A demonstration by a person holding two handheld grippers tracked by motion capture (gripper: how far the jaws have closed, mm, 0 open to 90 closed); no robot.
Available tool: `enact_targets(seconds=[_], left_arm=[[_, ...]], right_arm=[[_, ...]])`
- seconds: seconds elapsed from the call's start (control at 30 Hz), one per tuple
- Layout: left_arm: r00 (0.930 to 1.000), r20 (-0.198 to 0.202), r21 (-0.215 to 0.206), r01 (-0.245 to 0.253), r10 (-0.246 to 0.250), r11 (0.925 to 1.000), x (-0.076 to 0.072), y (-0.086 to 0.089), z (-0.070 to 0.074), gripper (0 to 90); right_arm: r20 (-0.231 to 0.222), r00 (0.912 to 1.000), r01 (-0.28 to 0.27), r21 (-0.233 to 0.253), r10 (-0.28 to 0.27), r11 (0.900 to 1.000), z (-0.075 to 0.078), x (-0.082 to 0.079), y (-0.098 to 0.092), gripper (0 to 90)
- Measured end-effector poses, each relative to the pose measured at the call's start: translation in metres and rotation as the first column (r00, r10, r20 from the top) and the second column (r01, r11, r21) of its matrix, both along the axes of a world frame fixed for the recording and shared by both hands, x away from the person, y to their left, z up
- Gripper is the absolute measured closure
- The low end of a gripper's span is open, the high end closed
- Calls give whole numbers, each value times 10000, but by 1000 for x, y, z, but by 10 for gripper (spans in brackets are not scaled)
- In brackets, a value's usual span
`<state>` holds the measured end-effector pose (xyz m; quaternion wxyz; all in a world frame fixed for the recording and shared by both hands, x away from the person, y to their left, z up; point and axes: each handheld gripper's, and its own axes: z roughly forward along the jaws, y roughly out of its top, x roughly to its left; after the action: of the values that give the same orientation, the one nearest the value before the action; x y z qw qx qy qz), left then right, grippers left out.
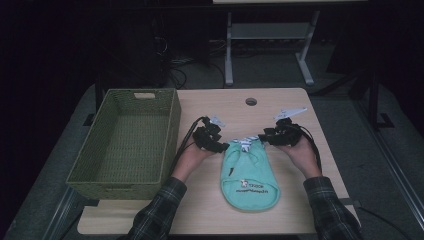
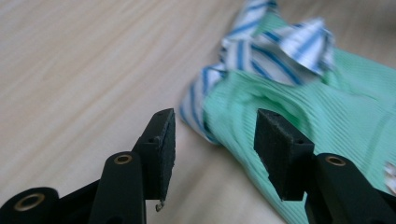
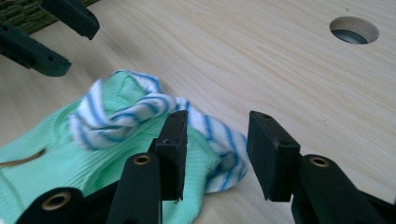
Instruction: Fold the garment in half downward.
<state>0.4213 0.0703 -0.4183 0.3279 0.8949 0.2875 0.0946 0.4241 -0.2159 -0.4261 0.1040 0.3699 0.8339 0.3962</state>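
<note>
A small mint-green garment [image 1: 248, 171] with a blue-and-white striped collar [image 1: 246, 143] lies flat on the wooden table [image 1: 280, 110], collar end away from me. My left gripper [image 1: 223, 147] is at the collar's left corner, open, its jaws astride the striped edge [image 2: 198, 105] and green cloth [image 2: 327, 112]. My right gripper [image 1: 261, 137] is at the collar's right corner, open, with the striped trim [image 3: 219, 135] between its jaws. In the right gripper view, the other gripper's jaws show at the top left. Neither gripper holds anything.
A green woven basket [image 1: 170, 125] stands on the table's left side, with nothing in it. A round cable hole [image 1: 251, 101] is in the tabletop beyond the garment. A desk frame [image 1: 270, 35] stands on the floor behind the table.
</note>
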Motion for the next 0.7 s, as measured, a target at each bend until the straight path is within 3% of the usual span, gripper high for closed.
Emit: enact_targets(seconds=[0.13, 0.27, 0.43, 0.7], left_arm=[[9998, -150, -213, -140, 137, 9997, 16, -1, -6, 500], [9985, -554, -472, -50, 24, 9989, 26, -5, -15, 503], [9975, -702, -537, 27, -65, 9986, 30, -11, -25, 505], [9942, -1047, -426, 213, -256, 9989, 32, -13, -34, 579]], right_arm=[[-236, 9997, 29, 160, -26, 9999, -6, 11, -2, 578], [-325, 9995, -40, 237, 48, 9997, -14, 17, -3, 578], [-777, 9968, -189, 195, 204, 9996, -24, 20, -2, 574], [-929, 9942, -552, -148, 535, 9984, -35, 22, 3, 618]])
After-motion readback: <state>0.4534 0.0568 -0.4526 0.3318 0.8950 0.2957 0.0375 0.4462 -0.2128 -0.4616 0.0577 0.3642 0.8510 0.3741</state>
